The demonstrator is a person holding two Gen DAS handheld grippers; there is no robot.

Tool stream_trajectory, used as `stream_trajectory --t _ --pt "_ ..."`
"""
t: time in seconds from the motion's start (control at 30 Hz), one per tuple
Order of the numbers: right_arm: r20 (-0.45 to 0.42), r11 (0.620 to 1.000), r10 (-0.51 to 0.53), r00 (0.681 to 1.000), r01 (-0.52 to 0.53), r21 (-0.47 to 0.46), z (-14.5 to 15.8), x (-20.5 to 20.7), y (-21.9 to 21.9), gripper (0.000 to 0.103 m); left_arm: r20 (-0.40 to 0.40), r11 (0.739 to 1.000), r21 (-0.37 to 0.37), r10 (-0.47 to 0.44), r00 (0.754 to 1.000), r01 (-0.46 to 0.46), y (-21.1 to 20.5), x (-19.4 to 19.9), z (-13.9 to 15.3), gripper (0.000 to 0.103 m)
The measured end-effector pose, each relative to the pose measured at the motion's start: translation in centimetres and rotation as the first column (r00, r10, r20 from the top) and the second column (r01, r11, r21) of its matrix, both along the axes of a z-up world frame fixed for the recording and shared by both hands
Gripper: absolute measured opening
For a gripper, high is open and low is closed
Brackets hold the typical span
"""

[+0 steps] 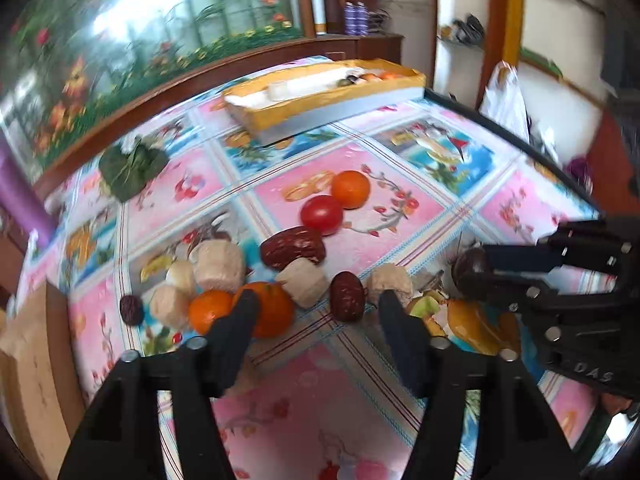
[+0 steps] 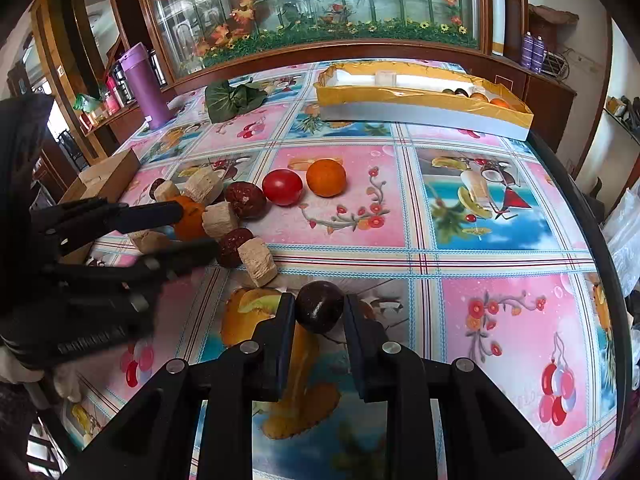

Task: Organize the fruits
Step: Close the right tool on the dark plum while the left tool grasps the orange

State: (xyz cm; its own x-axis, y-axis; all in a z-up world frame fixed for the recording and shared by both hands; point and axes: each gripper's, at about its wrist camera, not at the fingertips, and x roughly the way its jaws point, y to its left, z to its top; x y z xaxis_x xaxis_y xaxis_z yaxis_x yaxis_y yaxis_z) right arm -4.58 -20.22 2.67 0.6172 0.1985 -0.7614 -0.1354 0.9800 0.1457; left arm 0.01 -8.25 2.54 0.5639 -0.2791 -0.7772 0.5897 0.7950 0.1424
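My right gripper (image 2: pixel 320 314) is shut on a dark purple round fruit (image 2: pixel 320 306), low over the tablecloth; the left wrist view shows the same right gripper (image 1: pixel 474 270) at the right. My left gripper (image 1: pixel 316 308) stands open at the cluster of fruit. A red date (image 1: pixel 347 296) and a beige chunk (image 1: pixel 306 282) lie in the gap between its fingers, untouched. A tangerine (image 1: pixel 272 308) sits by the left finger. Beyond lie a larger date (image 1: pixel 293 247), a tomato (image 1: pixel 322 214) and an orange (image 1: pixel 351 189). The right wrist view has the left gripper (image 2: pixel 196 228) at its left.
A long yellow-lined box (image 2: pixel 424 114) holding a few fruits stands at the table's far side. A green leafy vegetable (image 2: pixel 232 100) and a purple tumbler (image 2: pixel 144 84) are at the far left. A cardboard box (image 2: pixel 108 178) sits on the left edge. The table's dark rim (image 2: pixel 592 216) curves along the right.
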Motion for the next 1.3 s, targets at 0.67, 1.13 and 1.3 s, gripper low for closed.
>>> stream_trajectory --t 0.67,1.13,1.3 --pt "0.024 0.996 -0.035 0.999 0.033 0.079 0.1 -0.7 -2.3 0.026 -0.020 1.000 0.009 -0.004 1.000 0.004 5.7 0.5 1.0 0.000" --pt "0.007 0.995 -0.043 0.999 0.042 0.090 -0.3 -0.4 -2.4 0.026 -0.054 0.982 0.074 -0.167 0.984 0.171 0.4 2.0 -0.5 0.083" --pt "0.010 0.994 -0.049 0.999 0.048 0.100 -0.4 -0.4 -2.9 0.026 -0.033 0.985 0.090 -0.145 0.989 0.148 0.9 2.4 -1.0 0.072"
